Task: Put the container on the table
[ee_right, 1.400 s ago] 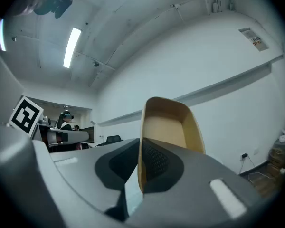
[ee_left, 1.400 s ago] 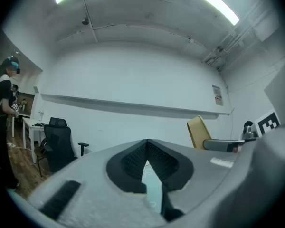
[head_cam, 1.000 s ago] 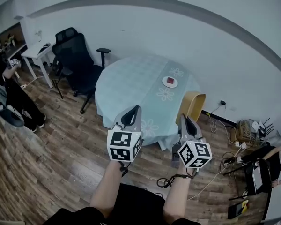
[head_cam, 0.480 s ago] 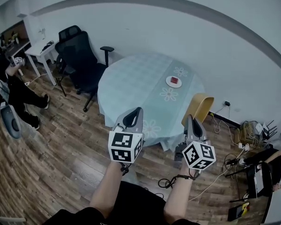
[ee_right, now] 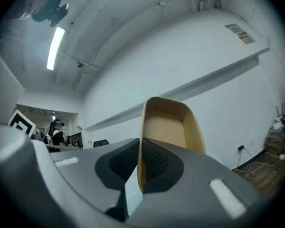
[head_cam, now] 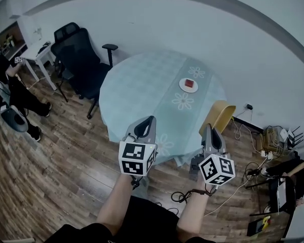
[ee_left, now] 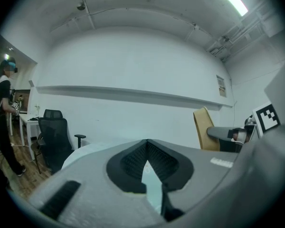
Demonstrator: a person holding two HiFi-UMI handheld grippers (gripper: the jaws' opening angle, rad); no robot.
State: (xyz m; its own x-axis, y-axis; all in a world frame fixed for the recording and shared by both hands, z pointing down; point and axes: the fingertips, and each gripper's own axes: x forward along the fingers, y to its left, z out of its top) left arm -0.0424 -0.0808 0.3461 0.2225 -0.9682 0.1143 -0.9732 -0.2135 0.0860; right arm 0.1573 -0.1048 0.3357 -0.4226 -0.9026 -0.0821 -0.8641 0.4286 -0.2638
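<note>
A tan, tray-like container hangs upright in my right gripper, just off the near right edge of the round table with its pale blue flowered cloth. In the right gripper view the container stands on edge, and the right gripper is shut on its left wall. My left gripper is held before the table's near edge. In the left gripper view the left gripper is shut with nothing in it.
A white plate with a red item sits on the table's far right. Two black office chairs stand left of the table, beside a white desk and a person. Cables and power strips lie on the floor at right.
Both grippers have come slightly closer to the table, and the table sits a little larger in the head view. The right gripper still holds the container.
</note>
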